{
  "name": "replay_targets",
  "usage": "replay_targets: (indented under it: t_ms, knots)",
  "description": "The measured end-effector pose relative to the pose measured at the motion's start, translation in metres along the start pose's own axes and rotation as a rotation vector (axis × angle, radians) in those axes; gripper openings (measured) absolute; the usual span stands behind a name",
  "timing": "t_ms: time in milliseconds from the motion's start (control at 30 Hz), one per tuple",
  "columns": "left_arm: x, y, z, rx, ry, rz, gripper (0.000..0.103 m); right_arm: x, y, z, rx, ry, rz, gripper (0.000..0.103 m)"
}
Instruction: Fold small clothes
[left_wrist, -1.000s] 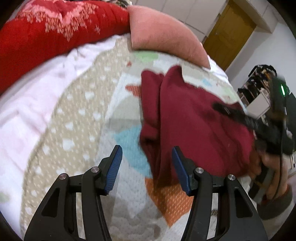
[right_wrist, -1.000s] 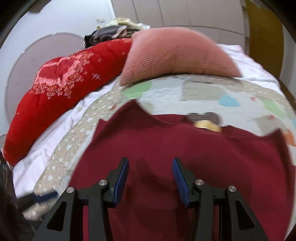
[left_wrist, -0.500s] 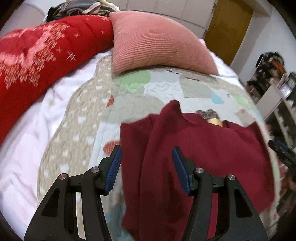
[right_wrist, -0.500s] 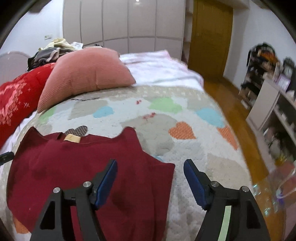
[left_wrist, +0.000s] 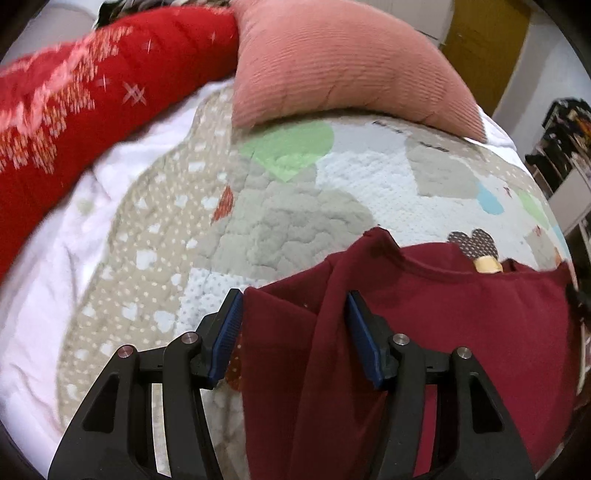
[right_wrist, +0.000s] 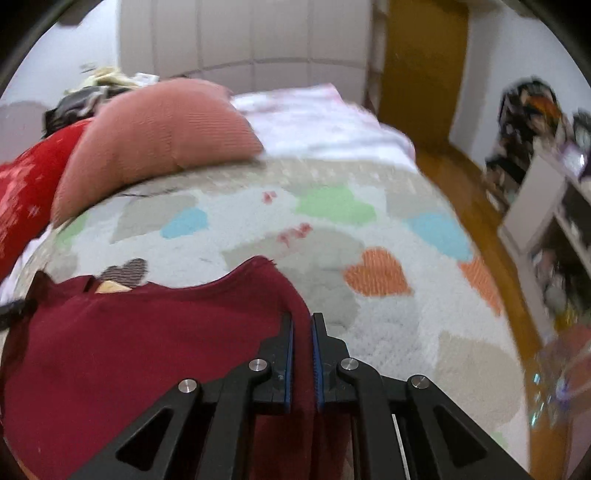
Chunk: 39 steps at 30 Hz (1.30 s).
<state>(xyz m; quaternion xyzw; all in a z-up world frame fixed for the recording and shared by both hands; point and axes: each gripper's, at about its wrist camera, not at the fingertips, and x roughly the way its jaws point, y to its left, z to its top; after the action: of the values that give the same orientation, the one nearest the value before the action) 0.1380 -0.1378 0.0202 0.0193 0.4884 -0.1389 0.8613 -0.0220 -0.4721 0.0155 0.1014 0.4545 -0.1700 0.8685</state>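
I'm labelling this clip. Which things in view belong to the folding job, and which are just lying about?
Job:
dark red shirt
right gripper, shut on its edge
left gripper, open over a fold
quilt underneath

Lying about:
pink pillow
red blanket
clothes pile

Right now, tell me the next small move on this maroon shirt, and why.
Probably close the left gripper: its jaws stand open around a fold of the maroon shirt, while the right gripper has just closed on the opposite edge.
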Motion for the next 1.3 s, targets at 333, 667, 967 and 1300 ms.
replay_targets:
  t_ms: [333,667,967,1300]
  knots:
    - [-0.04,0.007,-0.001,-0.023,-0.065,-0.013,0.057,-0.043,0.002,-0.005,0.037,-0.053,0.018,0.04]
    - [-0.002,0.007,0.016,-0.129,0.007,0.047,0.058,-0.035,0.03,-0.013,0.125,-0.065,0.152,0.041]
    - [0.012,0.018,0.013,-0.199,-0.017,0.047,0.079,0.009,0.005,-0.024,0.251,-0.015,0.159,0.044]
    - [-0.061,0.003,-0.023,-0.182,-0.171,-0.033,0.078,-0.013,0.001,-0.029,0.231,-0.075,0.248,0.054]
